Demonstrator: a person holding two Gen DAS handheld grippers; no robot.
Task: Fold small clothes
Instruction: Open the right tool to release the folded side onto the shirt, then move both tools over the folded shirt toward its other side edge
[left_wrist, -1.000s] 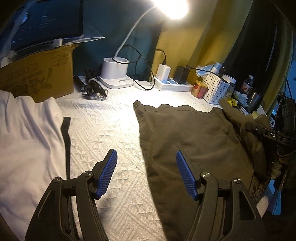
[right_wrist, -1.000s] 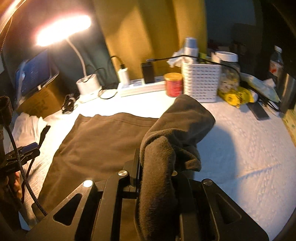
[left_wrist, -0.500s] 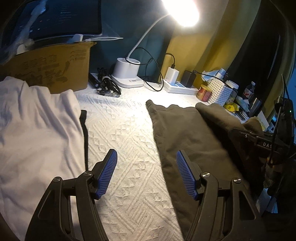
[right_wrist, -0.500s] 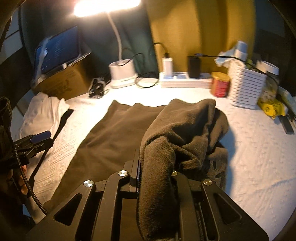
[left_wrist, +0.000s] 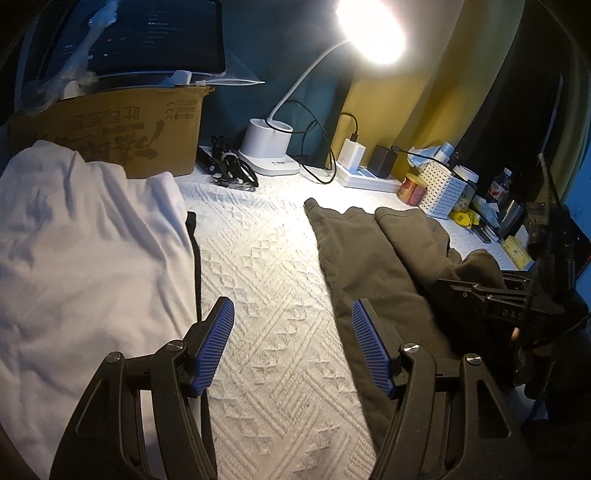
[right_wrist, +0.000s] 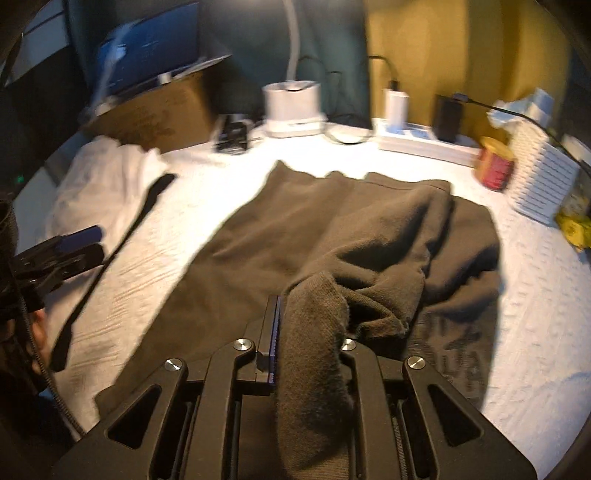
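1. The right gripper (right_wrist: 310, 332) has its jaws clamped on a bunched fold of the dark brown fleece garment (right_wrist: 314, 229), as it did a second ago.
2. That fold, earlier raised in a hump, now drapes lower across the garment toward 1 o'clock on the white textured tablecloth (right_wrist: 535, 332).
3. The left gripper (left_wrist: 291, 347) hangs with jaws spread and empty over the cloth; the crumpled white garment (left_wrist: 85, 251) now fills more of its view at 9 o'clock.

A lamp (left_wrist: 369, 29) glares overhead, washing the surface (left_wrist: 266, 258) white; corners fall dark, edges curve, and the right wrist view is motion-blurred.
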